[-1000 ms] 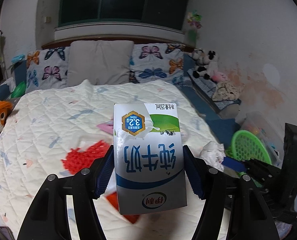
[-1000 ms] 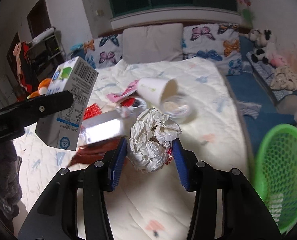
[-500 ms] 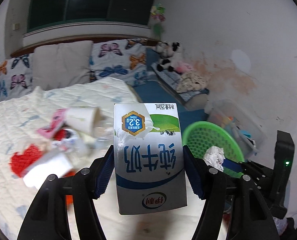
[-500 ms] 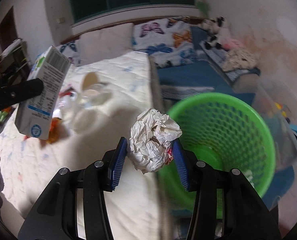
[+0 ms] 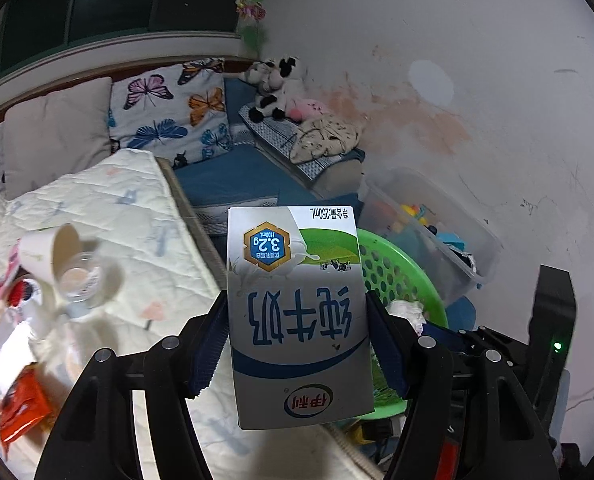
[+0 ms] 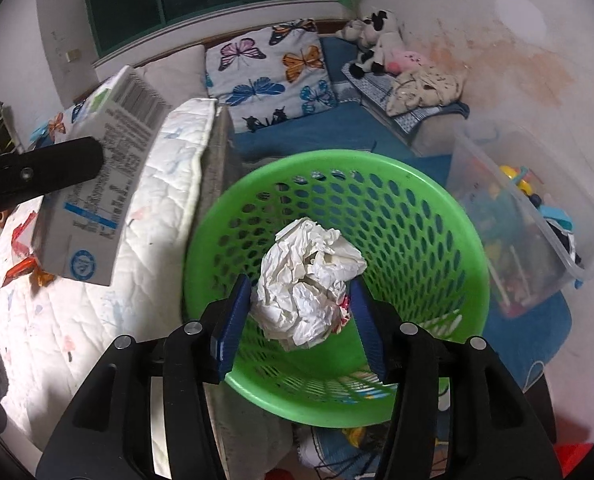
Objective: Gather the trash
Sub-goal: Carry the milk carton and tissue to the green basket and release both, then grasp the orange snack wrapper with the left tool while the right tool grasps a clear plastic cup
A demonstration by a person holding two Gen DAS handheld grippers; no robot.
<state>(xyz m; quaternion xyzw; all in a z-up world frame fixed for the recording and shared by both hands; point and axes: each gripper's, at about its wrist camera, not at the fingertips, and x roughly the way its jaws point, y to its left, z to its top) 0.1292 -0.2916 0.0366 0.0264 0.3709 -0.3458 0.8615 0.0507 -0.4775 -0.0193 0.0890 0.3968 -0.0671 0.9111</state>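
One paper wad (image 6: pixel 311 284) sits pinched between the blue pads (image 6: pixel 233 326) of the right gripper (image 6: pixel 301 328), dead centre between them, hanging over the mouth of the one green basket (image 6: pixel 417 216). One milk carton (image 5: pixel 297 312) is clamped upside down in the left gripper (image 5: pixel 297 344), its sides pressed by both pads, its print facing the camera.

In the right view the carton (image 6: pixel 97 184) shows at 10 o'clock, side-on with its barcode up, over the quilt (image 6: pixel 165 200) at the bed edge and beside the basket rim. In the left view the basket (image 5: pixel 397 276) peeks out behind the carton at 3 o'clock, with the wad (image 5: pixel 407 312) just visible there.

Only the left view shows the litter left on the bed at 9 o'clock: one tipped paper cup (image 5: pixel 51 254), one clear cup (image 5: pixel 83 280) touching it, and an orange wrapper (image 5: pixel 21 408) at 8 o'clock. Two butterfly pillows (image 5: pixel 169 112) lie at 11 o'clock. One clear bin (image 6: pixel 529 216) stands at 3 o'clock of the basket.
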